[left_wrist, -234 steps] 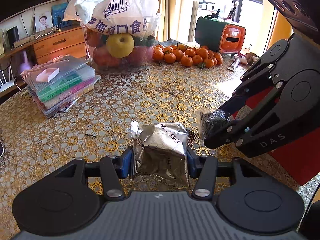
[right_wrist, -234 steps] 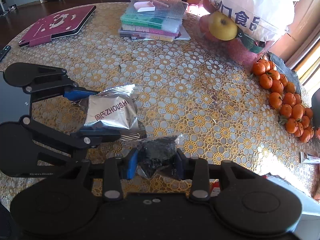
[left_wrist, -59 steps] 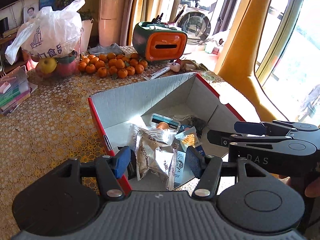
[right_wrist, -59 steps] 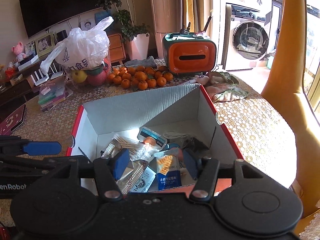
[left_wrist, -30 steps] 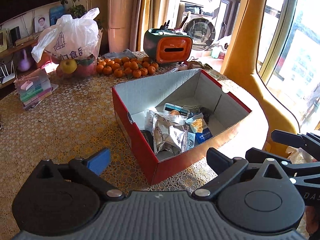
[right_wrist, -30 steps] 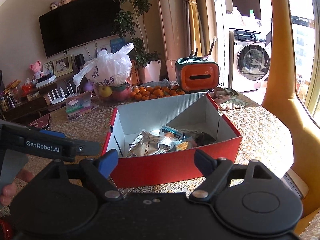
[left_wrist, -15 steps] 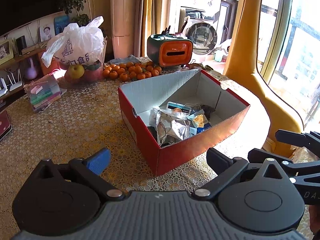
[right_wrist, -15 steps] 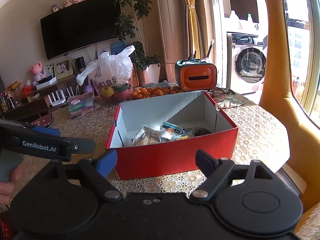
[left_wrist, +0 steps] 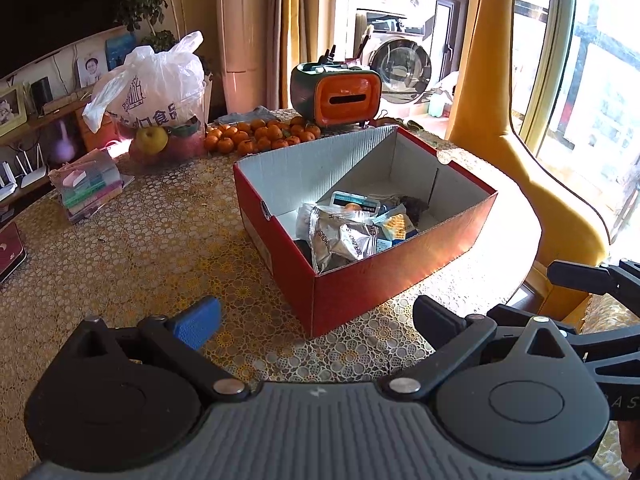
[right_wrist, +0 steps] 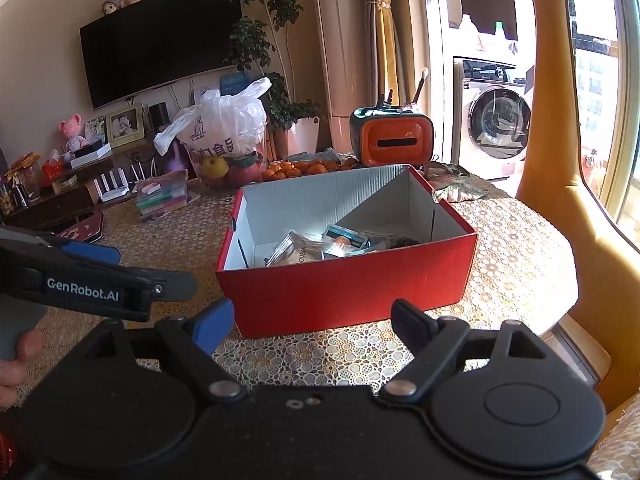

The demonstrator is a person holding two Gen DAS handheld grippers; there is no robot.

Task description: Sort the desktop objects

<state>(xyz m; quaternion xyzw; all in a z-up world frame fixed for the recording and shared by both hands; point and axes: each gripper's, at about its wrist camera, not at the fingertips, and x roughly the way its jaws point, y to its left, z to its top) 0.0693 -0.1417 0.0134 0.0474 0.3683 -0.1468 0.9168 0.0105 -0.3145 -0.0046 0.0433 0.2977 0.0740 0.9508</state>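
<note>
- While both grippers hung short of the red cardboard box (left_wrist: 394, 280), each stood with its jaws spread wide and nothing between them: the left gripper (left_wrist: 316, 314) at lower centre of its own view, the right gripper (right_wrist: 312, 318) likewise.
- Task items lay inside the box, at centre frame: a crinkled silver foil packet (left_wrist: 344, 236), a blue-and-yellow sachet (left_wrist: 396, 224) and other small packs, heaped toward the near corner.
- Risk, as judged: the foil packet rode up against the near wall; a careless nudge to the light corrugated box could tip it over the rim.
- Risk: the box sat close to the table edge at right of frame, by the yellow chair (left_wrist: 520, 148); a push from the left might slide it off the smooth lace-patterned tablecloth (left_wrist: 132, 248).
- Loose tangerines (left_wrist: 260, 136), round and glossy, lay behind the box at upper centre and would roll if the box shifted back.
- Whether more items awaited sorting could not be determined.
</note>
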